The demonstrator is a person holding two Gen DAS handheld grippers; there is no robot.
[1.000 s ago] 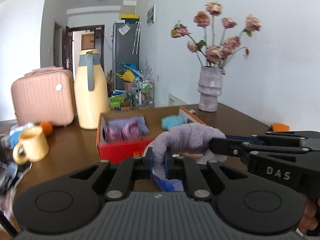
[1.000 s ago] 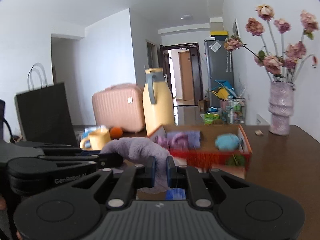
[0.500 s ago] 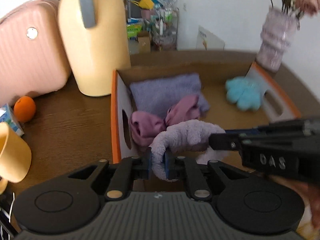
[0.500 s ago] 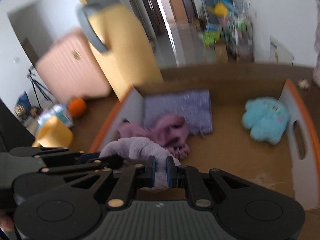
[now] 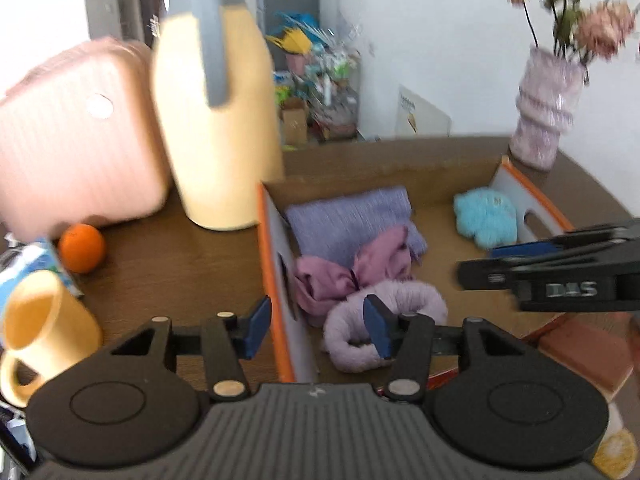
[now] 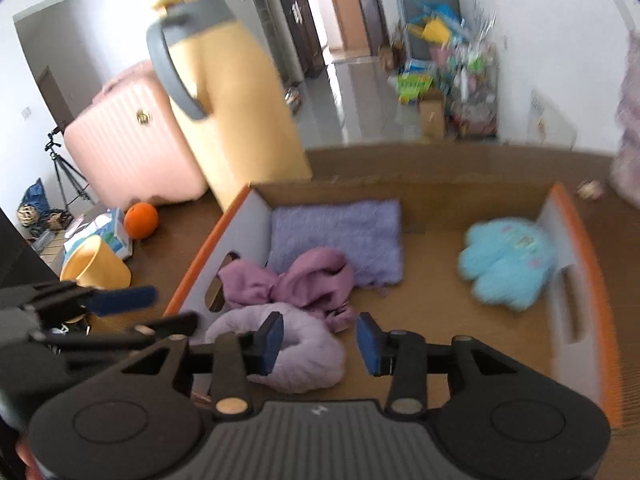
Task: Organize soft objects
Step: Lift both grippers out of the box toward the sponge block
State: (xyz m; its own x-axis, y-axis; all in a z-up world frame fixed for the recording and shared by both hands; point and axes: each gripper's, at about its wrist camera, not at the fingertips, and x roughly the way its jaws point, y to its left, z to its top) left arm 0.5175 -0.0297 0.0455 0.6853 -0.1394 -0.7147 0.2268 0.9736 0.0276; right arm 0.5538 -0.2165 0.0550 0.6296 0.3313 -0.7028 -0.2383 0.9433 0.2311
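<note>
A fluffy lilac neck pillow (image 5: 404,300) (image 6: 304,356) lies in the near left corner of the orange-rimmed cardboard box (image 5: 269,240) (image 6: 596,280). Behind it lie a pink cloth (image 5: 332,276) (image 6: 296,280), a folded purple towel (image 5: 352,220) (image 6: 340,232) and a blue plush (image 5: 484,216) (image 6: 508,264). My left gripper (image 5: 316,328) is open, straddling the box's left wall, empty. My right gripper (image 6: 320,342) is open just above the pillow, empty; it also shows in the left wrist view (image 5: 560,276).
On the brown table left of the box stand a tall yellow jug (image 5: 216,120) (image 6: 236,112), a pink case (image 5: 72,136) (image 6: 128,144), an orange (image 5: 82,248) (image 6: 141,220) and a yellow mug (image 5: 44,328) (image 6: 96,264). A vase of flowers (image 5: 544,108) stands back right.
Both grippers were shut on the lilac pillow and carried it over the box. Now both have opened and the pillow lies in the box's near left corner.
</note>
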